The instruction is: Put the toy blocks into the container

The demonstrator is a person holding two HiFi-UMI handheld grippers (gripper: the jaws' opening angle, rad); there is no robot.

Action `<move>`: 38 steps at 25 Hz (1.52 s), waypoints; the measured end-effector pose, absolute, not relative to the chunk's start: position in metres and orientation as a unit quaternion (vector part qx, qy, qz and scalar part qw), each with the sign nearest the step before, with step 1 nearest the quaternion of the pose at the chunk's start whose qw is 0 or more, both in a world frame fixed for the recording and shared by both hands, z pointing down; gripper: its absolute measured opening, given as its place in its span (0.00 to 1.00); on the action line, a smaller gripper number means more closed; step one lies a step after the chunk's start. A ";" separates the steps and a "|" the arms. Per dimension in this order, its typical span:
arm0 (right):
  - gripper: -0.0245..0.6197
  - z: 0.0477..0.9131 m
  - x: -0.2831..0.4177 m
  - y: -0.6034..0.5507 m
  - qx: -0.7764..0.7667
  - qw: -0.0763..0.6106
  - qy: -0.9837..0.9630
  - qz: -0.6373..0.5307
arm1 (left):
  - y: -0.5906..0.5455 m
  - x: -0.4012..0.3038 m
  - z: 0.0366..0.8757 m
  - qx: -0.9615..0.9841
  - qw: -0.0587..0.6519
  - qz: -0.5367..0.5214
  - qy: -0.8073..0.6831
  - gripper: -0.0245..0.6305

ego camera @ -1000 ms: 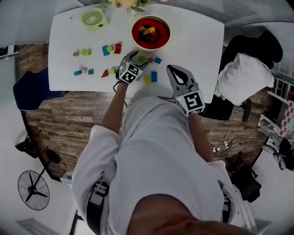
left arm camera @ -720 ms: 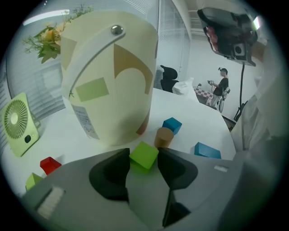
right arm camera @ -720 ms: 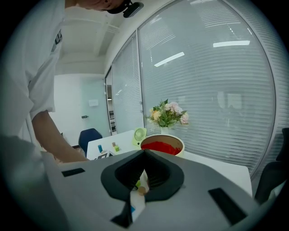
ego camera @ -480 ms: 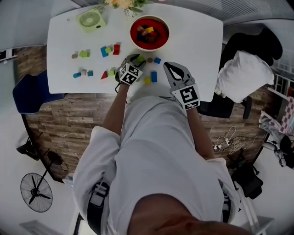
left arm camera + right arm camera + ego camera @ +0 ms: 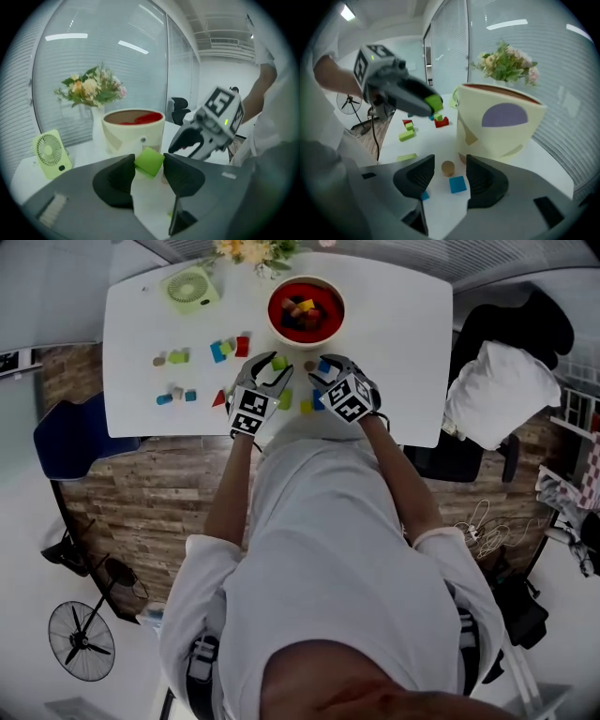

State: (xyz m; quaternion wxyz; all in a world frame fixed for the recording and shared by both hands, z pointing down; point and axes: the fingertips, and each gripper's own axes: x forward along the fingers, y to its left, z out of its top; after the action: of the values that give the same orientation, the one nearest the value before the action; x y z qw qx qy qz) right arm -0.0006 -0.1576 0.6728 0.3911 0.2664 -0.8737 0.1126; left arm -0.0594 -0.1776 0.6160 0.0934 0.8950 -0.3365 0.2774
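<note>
A cream bowl (image 5: 306, 336) with a red inside holds several blocks at the table's far middle. My left gripper (image 5: 272, 369) is raised in front of it. Its jaws have just been closing and are now shut on a lime green block (image 5: 149, 161). My right gripper (image 5: 320, 377) is low over the table just right of the left one. Its jaws have just been opening, and they stand open and empty. Between them, on the table, a small brown cylinder (image 5: 447, 168) and a blue block (image 5: 458, 184) lie near the bowl (image 5: 497, 126).
More loose blocks (image 5: 228, 345) lie on the white table (image 5: 403, 352) to the left, and a yellow one (image 5: 307, 406) lies near the front edge. A green fan (image 5: 190, 284) and flowers (image 5: 248, 249) stand at the back. A chair with white cloth (image 5: 497, 395) is on the right.
My left gripper closed on the green block and lifted it off the table. My right gripper came down and forward beside it, and its jaws went from shut to open.
</note>
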 end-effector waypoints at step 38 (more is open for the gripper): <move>0.26 0.758 -0.028 -0.164 0.154 0.530 -0.834 0.021 | -0.255 -0.043 0.465 0.893 -0.015 0.184 -0.410 0.03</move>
State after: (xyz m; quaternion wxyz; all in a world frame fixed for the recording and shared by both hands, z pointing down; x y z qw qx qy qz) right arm -0.0276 -0.1639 0.7585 0.5300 0.1544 -0.8335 0.0209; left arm -0.0432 -0.2548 0.4650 -0.0148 0.8932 -0.4102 0.1836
